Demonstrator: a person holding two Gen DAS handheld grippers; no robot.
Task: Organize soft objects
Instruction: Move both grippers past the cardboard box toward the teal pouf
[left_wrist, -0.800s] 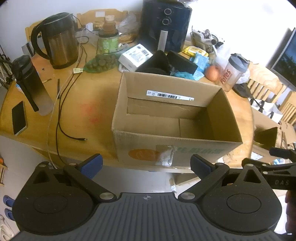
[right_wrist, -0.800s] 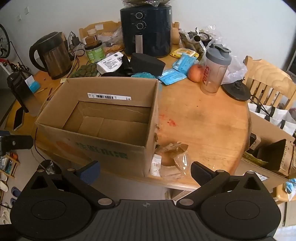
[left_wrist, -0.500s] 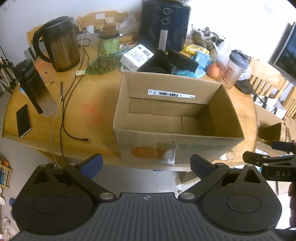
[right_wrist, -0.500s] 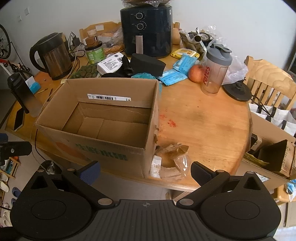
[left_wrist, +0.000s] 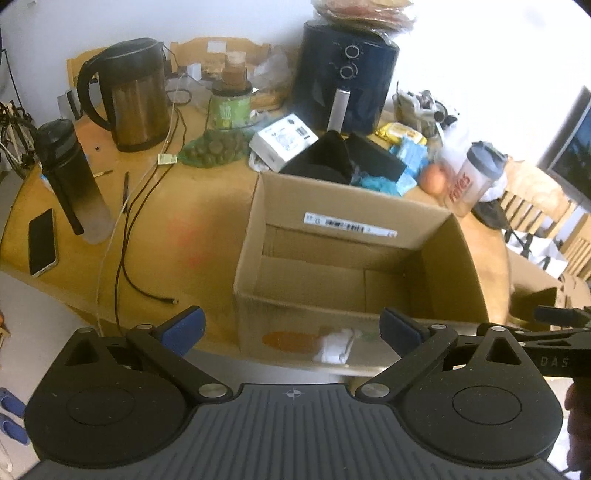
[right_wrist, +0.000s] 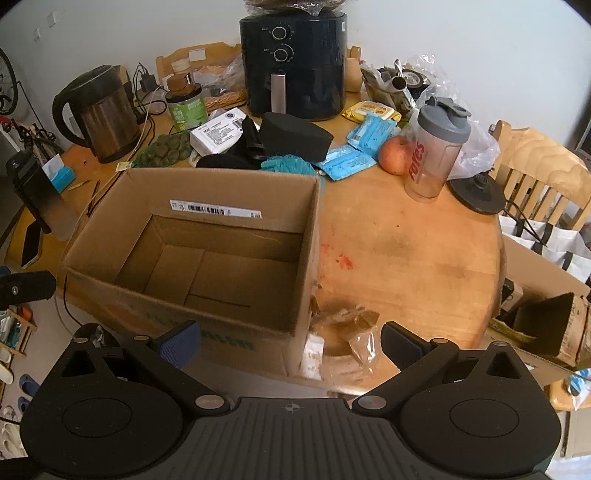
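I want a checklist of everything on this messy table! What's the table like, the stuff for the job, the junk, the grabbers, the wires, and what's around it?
Surface: round wooden table, red smudges beside the box.
Job's things: open cardboard box, nothing seen inside; black sponge block, black cloth and teal mesh cloth lie behind it.
Clutter: air fryer, kettle, apple, shaker bottle, blue packets, white carton, phone, dark bottle.
Grippers: left gripper and right gripper both open, holding nothing, near the table's front edge.
Cables: black and white cables trail left of the box.
Surroundings: wooden chair, white wall, shoes on the floor.
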